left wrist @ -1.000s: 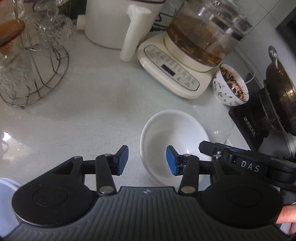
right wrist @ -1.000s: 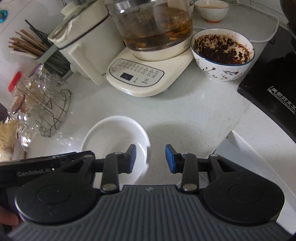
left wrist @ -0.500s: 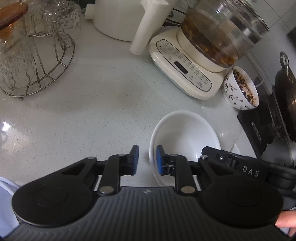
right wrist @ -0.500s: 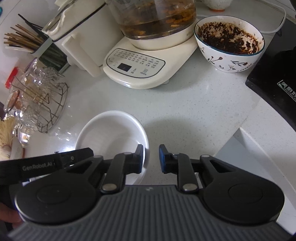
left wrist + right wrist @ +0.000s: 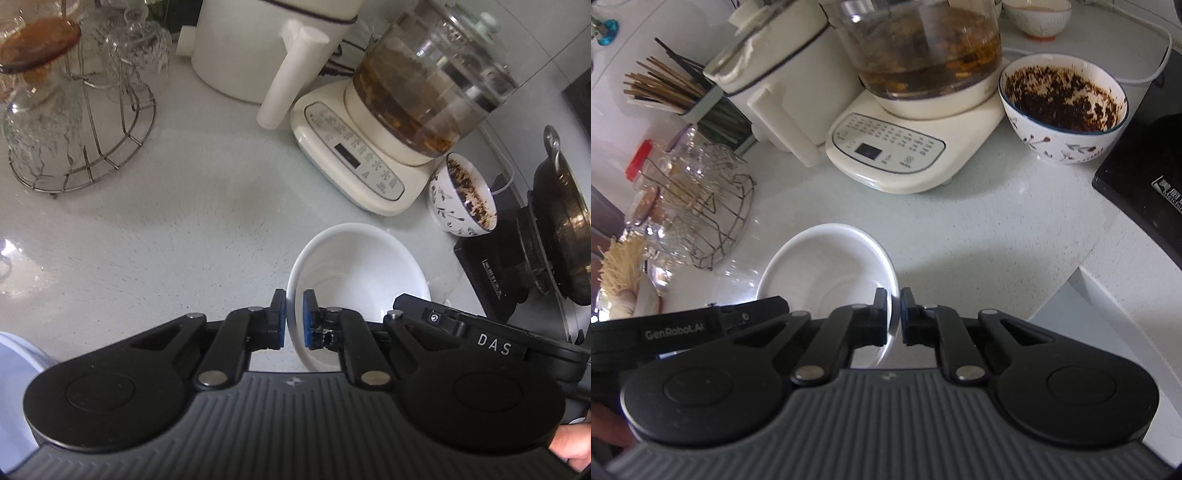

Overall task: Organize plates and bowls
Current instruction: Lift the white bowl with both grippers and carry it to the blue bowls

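A plain white bowl (image 5: 364,269) sits on the pale counter, seen in the right wrist view too (image 5: 827,266). My left gripper (image 5: 294,319) is shut on the bowl's left rim, one pad inside and one outside. My right gripper (image 5: 894,317) is shut on the bowl's right rim the same way. Each gripper's black body shows in the other's view. A patterned bowl (image 5: 1062,110) with dark residue stands to the right by the kettle base; it also shows in the left wrist view (image 5: 461,195).
A cream kettle base with a glass pot (image 5: 373,155) and a white appliance (image 5: 258,48) stand behind. A wire rack of glasses (image 5: 74,122) is at the left. A black stove with a pot (image 5: 554,229) is at the right. A chopstick holder (image 5: 683,96) stands far left.
Both grippers have closed from open onto opposite rims of the white bowl. Both views have shifted slightly; the bowl stays on the counter.
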`<move>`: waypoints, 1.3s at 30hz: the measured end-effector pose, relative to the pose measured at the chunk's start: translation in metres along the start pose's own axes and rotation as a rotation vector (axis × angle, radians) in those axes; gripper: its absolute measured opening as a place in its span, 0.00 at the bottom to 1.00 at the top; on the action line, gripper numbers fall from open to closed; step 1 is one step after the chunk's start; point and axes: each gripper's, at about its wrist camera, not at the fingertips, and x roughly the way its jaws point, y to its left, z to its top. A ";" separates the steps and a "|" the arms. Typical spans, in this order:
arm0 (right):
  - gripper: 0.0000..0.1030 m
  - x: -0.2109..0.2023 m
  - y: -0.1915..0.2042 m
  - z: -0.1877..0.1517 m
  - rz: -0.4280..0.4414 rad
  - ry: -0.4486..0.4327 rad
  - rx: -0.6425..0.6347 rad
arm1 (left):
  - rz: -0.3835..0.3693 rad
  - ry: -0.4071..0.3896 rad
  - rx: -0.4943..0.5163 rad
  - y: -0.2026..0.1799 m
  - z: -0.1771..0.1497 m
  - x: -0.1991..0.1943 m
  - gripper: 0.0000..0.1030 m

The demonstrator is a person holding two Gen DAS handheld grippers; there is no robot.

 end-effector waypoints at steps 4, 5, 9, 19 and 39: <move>0.09 -0.010 0.008 0.001 0.002 -0.020 -0.007 | 0.014 -0.021 0.007 -0.004 0.000 -0.011 0.11; 0.09 -0.012 0.009 0.001 0.006 -0.027 -0.009 | 0.016 -0.028 0.011 -0.004 0.000 -0.014 0.11; 0.09 -0.021 0.016 -0.001 0.021 -0.051 -0.022 | 0.022 -0.056 0.007 -0.004 0.000 -0.029 0.11; 0.10 -0.046 0.034 0.007 0.050 -0.108 -0.081 | 0.025 -0.135 0.006 -0.008 -0.001 -0.066 0.11; 0.10 -0.076 0.080 0.015 0.148 -0.179 -0.176 | 0.049 -0.277 -0.034 0.008 -0.009 -0.133 0.11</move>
